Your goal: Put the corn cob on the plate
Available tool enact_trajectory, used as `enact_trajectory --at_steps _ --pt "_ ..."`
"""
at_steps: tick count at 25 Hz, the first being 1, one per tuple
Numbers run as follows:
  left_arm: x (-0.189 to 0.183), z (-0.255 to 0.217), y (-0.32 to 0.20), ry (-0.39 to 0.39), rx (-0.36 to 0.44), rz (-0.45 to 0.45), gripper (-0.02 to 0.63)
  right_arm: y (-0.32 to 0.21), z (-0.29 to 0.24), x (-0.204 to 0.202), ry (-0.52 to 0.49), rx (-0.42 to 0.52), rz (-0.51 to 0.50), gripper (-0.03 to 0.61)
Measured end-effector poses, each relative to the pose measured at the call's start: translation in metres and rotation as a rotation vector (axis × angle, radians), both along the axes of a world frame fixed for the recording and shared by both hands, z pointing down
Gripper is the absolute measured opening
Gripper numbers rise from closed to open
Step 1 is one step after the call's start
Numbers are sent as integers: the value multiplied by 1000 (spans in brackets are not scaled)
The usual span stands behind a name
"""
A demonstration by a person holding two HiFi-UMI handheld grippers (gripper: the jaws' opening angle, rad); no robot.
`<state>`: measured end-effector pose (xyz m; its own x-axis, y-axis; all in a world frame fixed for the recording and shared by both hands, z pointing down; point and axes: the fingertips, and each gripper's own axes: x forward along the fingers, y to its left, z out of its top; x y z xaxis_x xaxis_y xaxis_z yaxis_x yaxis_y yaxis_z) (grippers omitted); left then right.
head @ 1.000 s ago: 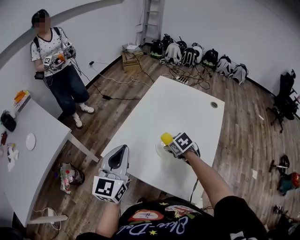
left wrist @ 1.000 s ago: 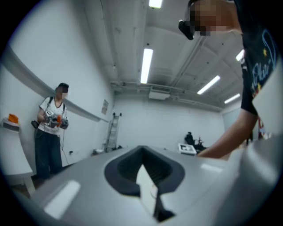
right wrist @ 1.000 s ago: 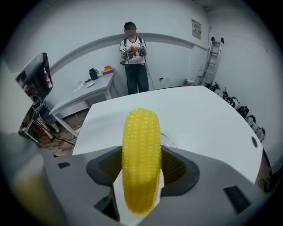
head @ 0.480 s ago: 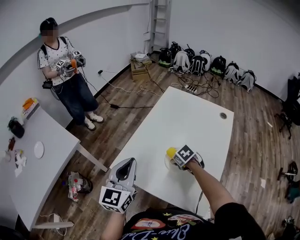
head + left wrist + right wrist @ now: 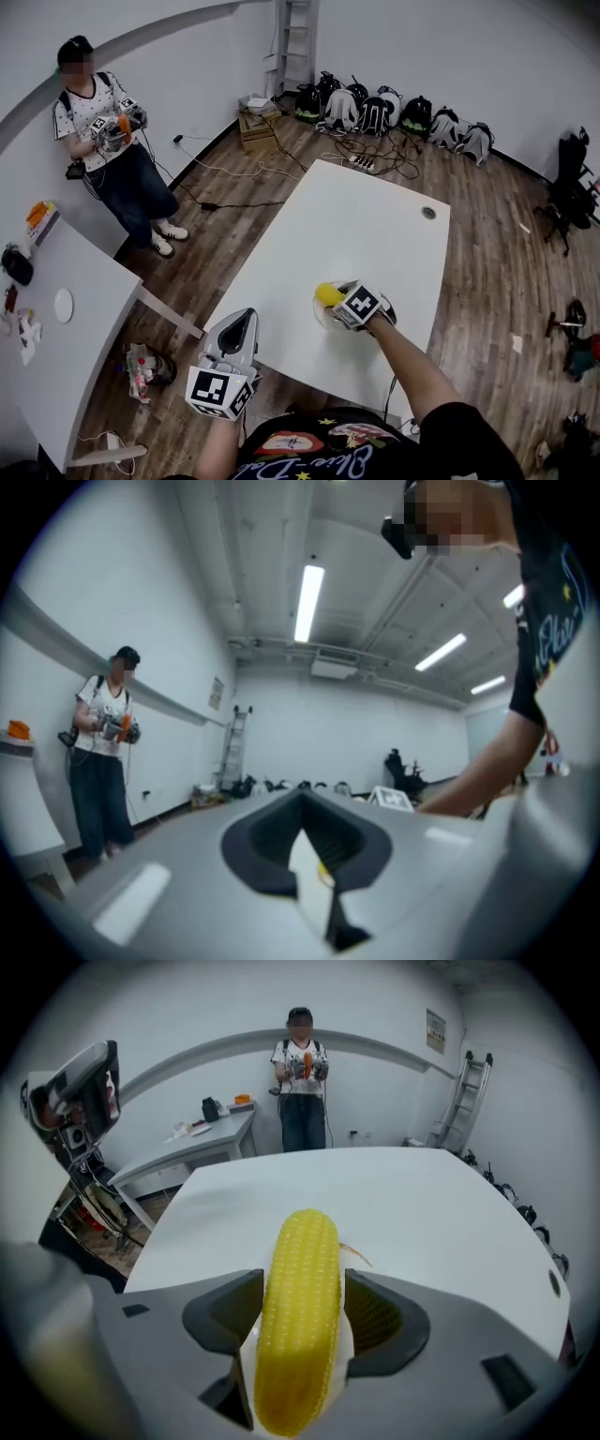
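My right gripper (image 5: 341, 299) is shut on the yellow corn cob (image 5: 327, 294), holding it just above a small pale plate (image 5: 320, 318) near the front edge of the white table (image 5: 370, 220). In the right gripper view the corn cob (image 5: 300, 1307) stands lengthwise between the two dark pads, its tip pointing out over the table, and the right gripper (image 5: 300, 1290) is clamped round its middle. A sliver of the plate (image 5: 354, 1257) shows beside it. My left gripper (image 5: 241, 319) hangs in the air off the table's front left corner, jaws together and holding nothing; the left gripper view (image 5: 302, 808) shows the same.
A person (image 5: 105, 141) with grippers stands by the left wall. A second white table (image 5: 70, 281) with small items is at the left. Backpacks (image 5: 380, 111), cables and a wooden crate (image 5: 255, 124) line the far wall. A chair (image 5: 570, 183) stands at the right.
The corn cob in my right gripper has sunk a little closer to the plate. My left gripper has stayed about where it was. The head camera has shifted slightly.
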<state>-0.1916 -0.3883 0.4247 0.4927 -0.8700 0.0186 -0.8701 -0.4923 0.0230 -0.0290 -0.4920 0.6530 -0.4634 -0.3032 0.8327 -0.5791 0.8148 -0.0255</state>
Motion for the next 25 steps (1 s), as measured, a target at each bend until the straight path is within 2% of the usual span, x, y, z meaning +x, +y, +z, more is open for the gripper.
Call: enact_trajectory --at_steps 3,7,9,10,12,14,18,25 --pt "6 -1 3 9 1 24 -6 10 -35 1 -175 63 41 253" --pt "20 -4 13 4 17 60 -6 39 -104 21 -534 199 219 253" --pt "27 -6 19 -7 33 82 -6 61 -127 33 -621 256 309 251" --pt "29 -7 21 -12 40 92 -6 71 -137 36 -638 285 351 237" --pt "34 -7 22 -15 43 109 -6 88 -158 43 -659 344 426 109" --pt "41 -4 24 -11 34 128 -6 104 -178 48 -699 388 470 53" --pt "53 -5 29 -6 35 157 -6 125 -203 50 -725 448 451 28" --pt "65 -4 38 -14 20 181 -6 137 -213 59 -712 475 449 23"
